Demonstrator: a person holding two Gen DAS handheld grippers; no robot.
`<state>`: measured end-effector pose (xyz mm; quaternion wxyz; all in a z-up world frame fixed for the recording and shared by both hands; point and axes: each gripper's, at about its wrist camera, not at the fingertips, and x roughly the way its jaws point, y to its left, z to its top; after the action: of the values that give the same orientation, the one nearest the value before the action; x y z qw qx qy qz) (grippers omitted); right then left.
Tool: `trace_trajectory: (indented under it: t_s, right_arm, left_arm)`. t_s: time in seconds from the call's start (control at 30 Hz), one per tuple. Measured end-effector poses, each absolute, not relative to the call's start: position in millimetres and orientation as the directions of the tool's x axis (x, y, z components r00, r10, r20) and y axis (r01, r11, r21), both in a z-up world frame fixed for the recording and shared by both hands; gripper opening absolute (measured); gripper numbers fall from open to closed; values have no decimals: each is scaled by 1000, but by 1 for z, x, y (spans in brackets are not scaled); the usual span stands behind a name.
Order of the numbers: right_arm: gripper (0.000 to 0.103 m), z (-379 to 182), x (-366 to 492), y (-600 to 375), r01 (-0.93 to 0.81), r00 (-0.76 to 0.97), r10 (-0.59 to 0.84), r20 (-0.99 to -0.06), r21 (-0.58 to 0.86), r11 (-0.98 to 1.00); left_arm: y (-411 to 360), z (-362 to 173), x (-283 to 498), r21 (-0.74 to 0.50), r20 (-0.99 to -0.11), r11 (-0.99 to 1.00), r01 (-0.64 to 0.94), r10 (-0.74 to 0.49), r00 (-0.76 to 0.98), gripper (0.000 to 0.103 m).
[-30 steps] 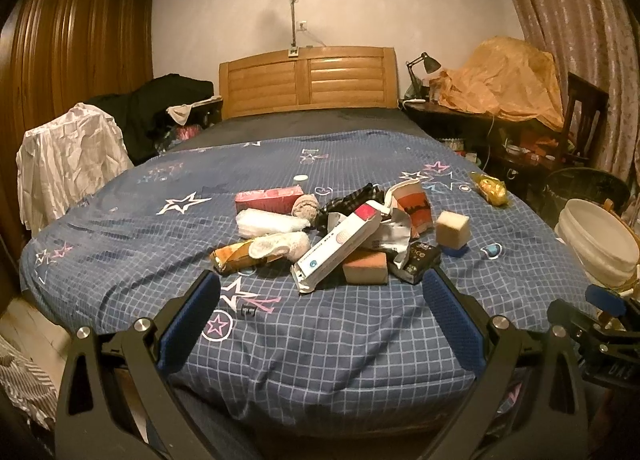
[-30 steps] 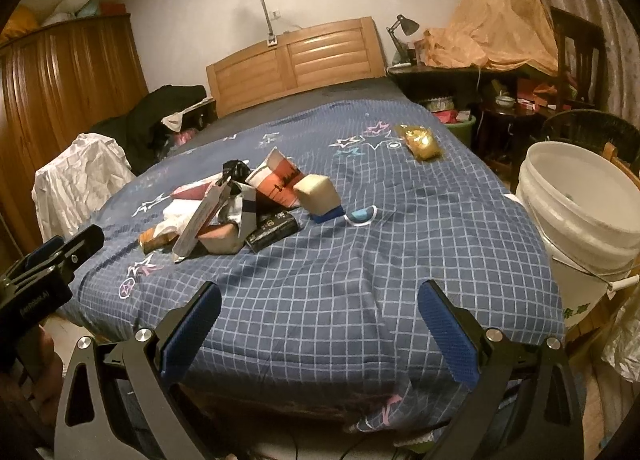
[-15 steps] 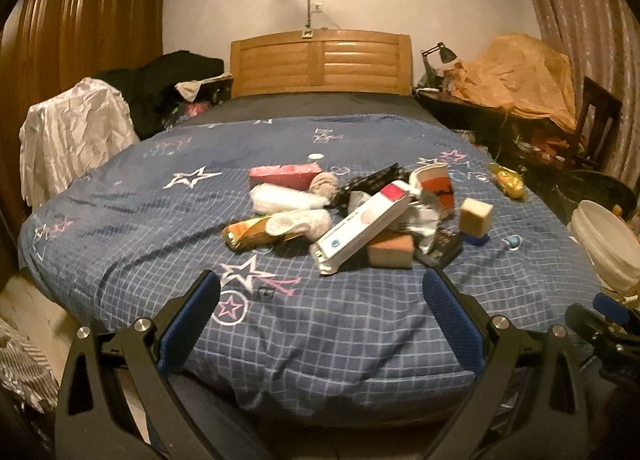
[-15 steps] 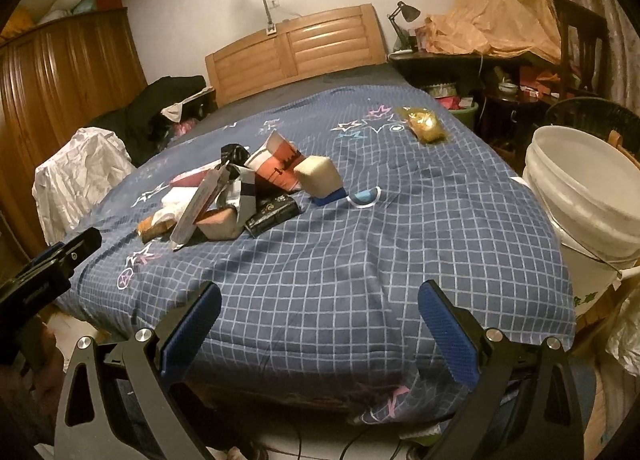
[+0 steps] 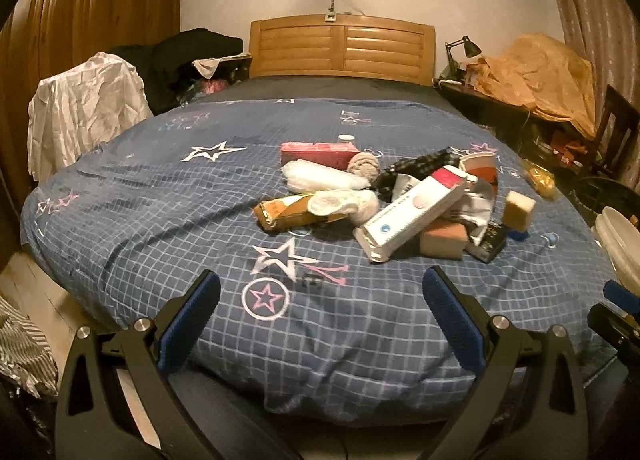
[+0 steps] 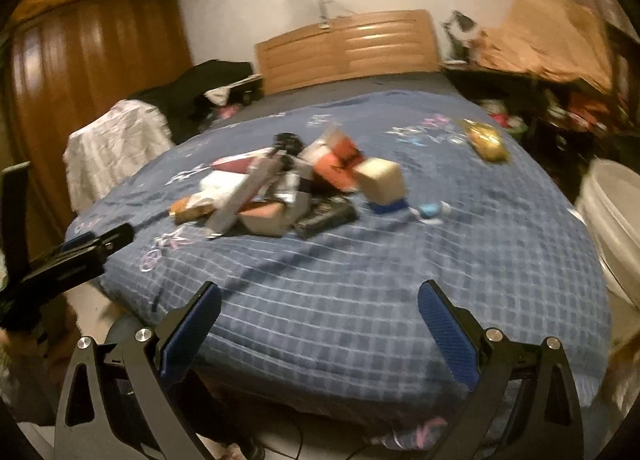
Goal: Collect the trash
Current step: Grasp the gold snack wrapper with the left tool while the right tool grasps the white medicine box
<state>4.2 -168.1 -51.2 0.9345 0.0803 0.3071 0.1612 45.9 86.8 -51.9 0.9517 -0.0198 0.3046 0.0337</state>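
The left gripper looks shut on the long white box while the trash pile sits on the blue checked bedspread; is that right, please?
Not quite. In the left wrist view the left gripper is open and empty, short of the long white box. The box does lie with the trash pile on the blue checked bedspread.

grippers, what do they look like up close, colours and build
Both look alike. The left gripper has two black, angular fingers with triangular cut-outs, silver round bolts at the joints, and blue textured pads on the inner faces. The right gripper has the same black frame, silver bolts and blue pads. No cables, markings or sleeves are visible on either.
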Motion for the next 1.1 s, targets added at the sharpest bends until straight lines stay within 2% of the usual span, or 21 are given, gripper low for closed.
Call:
trace_trajectory:
  t_s: [0.1, 0.27, 0.43, 0.6, 0.8, 0.87, 0.9, 0.93, 1.0, 1.1]
  right_arm:
    - [97, -48, 19, -152, -328, 732, 420, -536, 262, 907]
    - [89, -38, 59, -133, -397, 681, 519, -517, 334, 855]
    - [70, -41, 109, -115, -398, 619, 590, -518, 441, 805]
    - [70, -60, 155, -90, -337, 577, 589, -567, 491, 803]
    - [70, -76, 190, -70, -313, 552, 617, -562, 546, 777]
    - [67, -82, 201, -65, -296, 541, 635, -551, 583, 757]
    - [62, -82, 201, -65, -295, 538, 645, -543, 595, 747]
    - [49, -83, 203, -64, -298, 527, 658, -538, 609, 735]
    - [35, -86, 207, -61, -308, 514, 673, -532, 618, 724]
    - [30, -83, 203, -62, -315, 517, 687, -510, 633, 707]
  left_arm:
    - [100, -52, 57, -12, -573, 999, -38, 25, 819, 98]
    - [125, -50, 92, 47, -587, 993, 111, -63, 807, 98]
    - [146, -60, 135, 90, -616, 968, 235, -131, 777, 98]
    - [153, -69, 175, 83, -636, 935, 344, -215, 741, 98]
    - [145, -93, 210, 77, -692, 903, 424, -258, 675, 97]
    - [142, -103, 217, 71, -717, 895, 440, -260, 646, 80]
    - [140, -110, 221, 55, -741, 889, 454, -268, 615, 65]
    - [140, -114, 223, 53, -752, 888, 457, -265, 603, 56]
    - [142, -112, 221, 33, -747, 882, 470, -290, 598, 48]
    - [145, -108, 212, 34, -738, 887, 460, -288, 610, 43]
